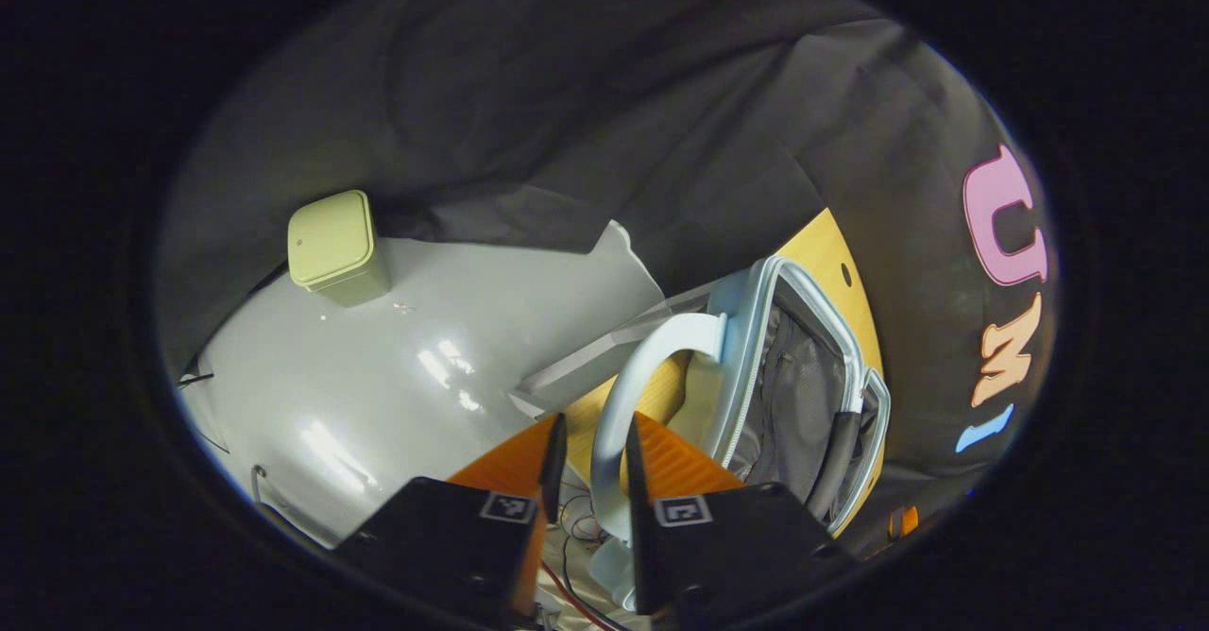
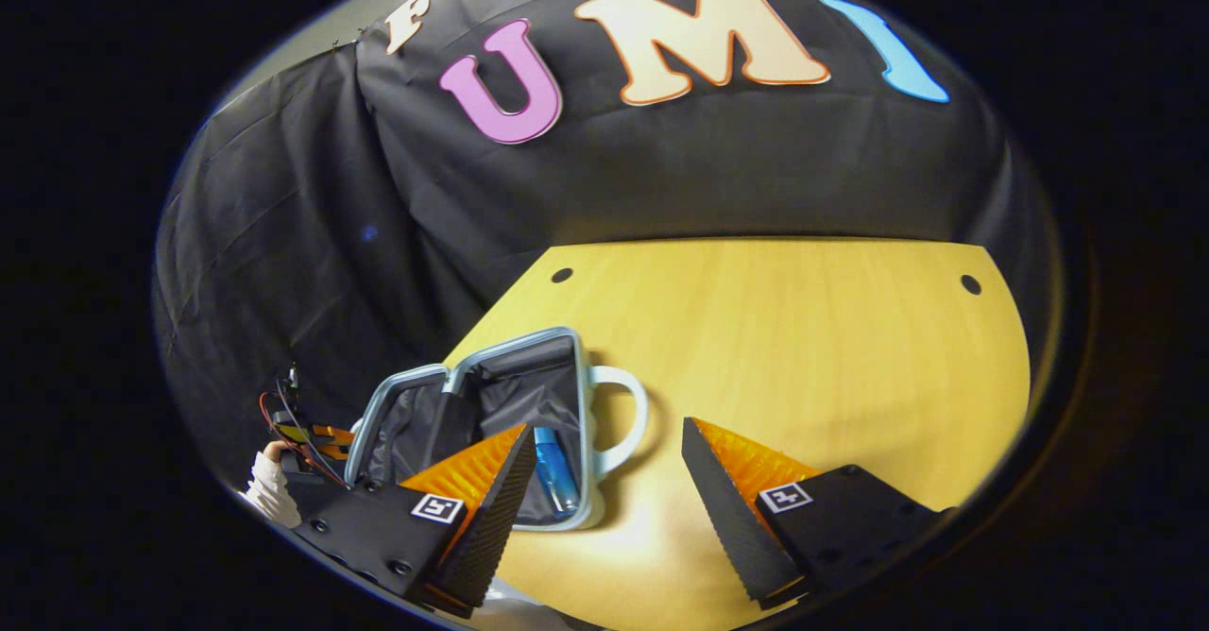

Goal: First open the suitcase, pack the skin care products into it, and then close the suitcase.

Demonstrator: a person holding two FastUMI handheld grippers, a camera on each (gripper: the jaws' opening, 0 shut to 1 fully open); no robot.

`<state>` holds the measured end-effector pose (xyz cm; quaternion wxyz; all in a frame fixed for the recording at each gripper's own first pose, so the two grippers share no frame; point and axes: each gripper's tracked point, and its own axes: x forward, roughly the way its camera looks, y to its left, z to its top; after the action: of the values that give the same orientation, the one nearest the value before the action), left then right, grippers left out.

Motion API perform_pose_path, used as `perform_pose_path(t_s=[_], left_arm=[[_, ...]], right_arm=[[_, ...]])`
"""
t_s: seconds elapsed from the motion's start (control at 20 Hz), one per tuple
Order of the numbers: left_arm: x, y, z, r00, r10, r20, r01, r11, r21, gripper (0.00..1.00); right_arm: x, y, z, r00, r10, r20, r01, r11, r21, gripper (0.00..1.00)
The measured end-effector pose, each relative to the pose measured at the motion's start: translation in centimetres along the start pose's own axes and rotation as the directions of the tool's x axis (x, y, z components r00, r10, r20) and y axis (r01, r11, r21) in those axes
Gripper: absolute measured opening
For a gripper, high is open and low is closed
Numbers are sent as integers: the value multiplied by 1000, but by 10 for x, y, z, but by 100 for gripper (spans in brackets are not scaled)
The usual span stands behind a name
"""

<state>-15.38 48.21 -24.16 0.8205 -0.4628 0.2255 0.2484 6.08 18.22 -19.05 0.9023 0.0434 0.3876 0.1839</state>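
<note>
In the left gripper view, the left gripper (image 1: 587, 461) sits nearest, its two fingers clenched on the pale blue handle (image 1: 631, 376) of one small suitcase (image 1: 798, 376). The case lies open on the yellow table (image 1: 831, 253), grey lining showing. A thin curved handle gives little to bite on, so I judge it may slide or twist out of the pads as the lid swings, and the half could drop back or skid on the smooth wood.

In the right gripper view, the right gripper (image 2: 604, 480) hovers with jaws released and wide apart, grasping nothing, just right of the suitcase (image 2: 491, 404). One blue skin care bottle (image 2: 555, 470) lies inside the near half; I count no others. If it rolls toward the rim, closing could pinch it at the zip.

Farther off, across the grey floor (image 1: 378, 376), stands one pale green bin (image 1: 335, 246).
</note>
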Motion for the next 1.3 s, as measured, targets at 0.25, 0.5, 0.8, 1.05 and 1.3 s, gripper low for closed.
perform_pose_path(t_s=[0.25, 0.5, 0.8, 1.05, 1.3], left_arm=[[-9, -11, 2, 1000, -21, 10, 20, 999, 31, 5], [-26, -34, 9, 996, -82, 37, 83, 997, -6, 0], [-86, -88, 23, 990, -103, 101, 94, 991, 93, 0], [-133, -143, 13, 991, -96, 97, 67, 963, 263, 0], [-163, -209, -7, 991, -101, 92, 58, 919, 389, 0]], right_arm=[[-16, -28, -25, 997, -59, -55, 57, 998, -22, 97], [-24, -30, -42, 994, -74, -86, 67, 994, -85, 97], [-32, -23, -32, 997, -43, -56, 38, 996, -80, 97], [-39, -30, -27, 1000, -29, -9, 29, 998, -56, 97], [-50, -34, -22, 998, 24, 63, -28, 998, 65, 97]])
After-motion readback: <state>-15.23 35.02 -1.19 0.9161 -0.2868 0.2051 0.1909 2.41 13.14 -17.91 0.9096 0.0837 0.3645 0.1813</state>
